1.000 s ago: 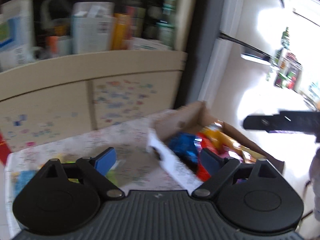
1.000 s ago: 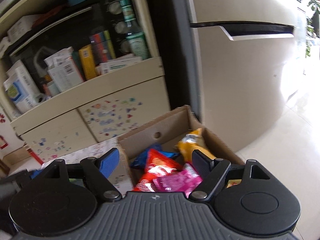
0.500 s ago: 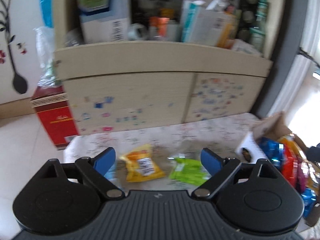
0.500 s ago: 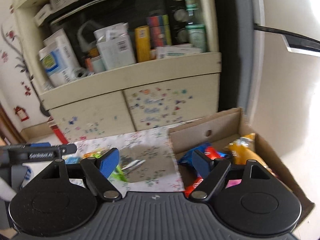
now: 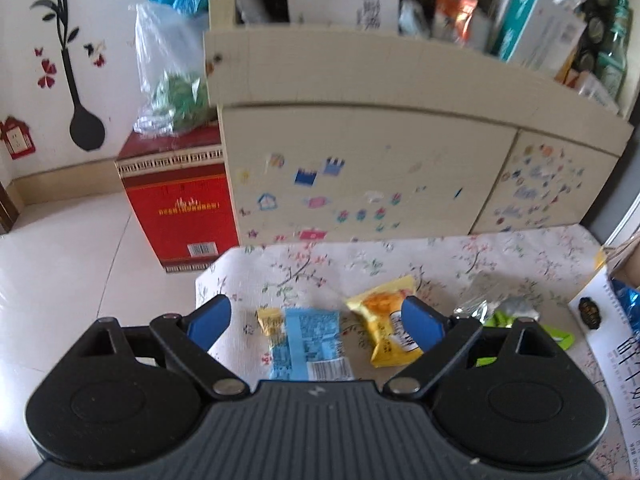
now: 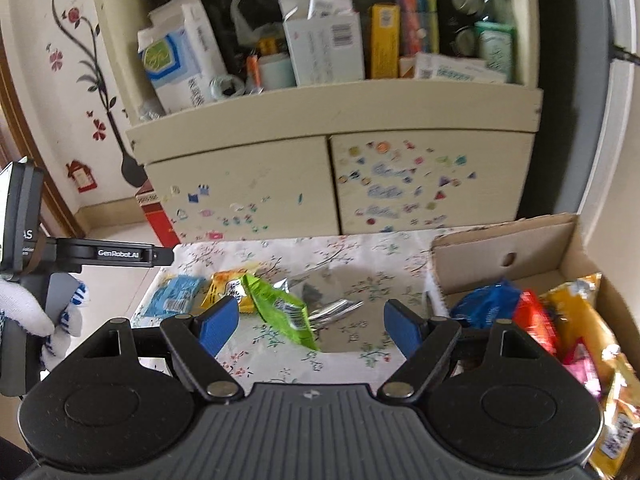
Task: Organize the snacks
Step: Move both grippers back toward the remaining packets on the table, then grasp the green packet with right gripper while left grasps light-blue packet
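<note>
Light-blue rectangular foil snack packet (image 5: 310, 346): lies flat on the floral-cloth surface (image 5: 400, 260), just ahead of the wide, empty left claw (image 5: 316, 320), long axis running near to far. Right claw (image 6: 312, 322), equally wide and empty, faces the green crinkled packet (image 6: 280, 312); brown cardboard box (image 6: 568, 240) of snacks stands far right.

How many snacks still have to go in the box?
Done: several packets already lie in the cardboard box. In hand: nothing; the left gripper and right gripper are both open and empty above the table. Left: four packets on the tablecloth, a blue packet, a yellow packet, a green packet and a silver packet.
</note>
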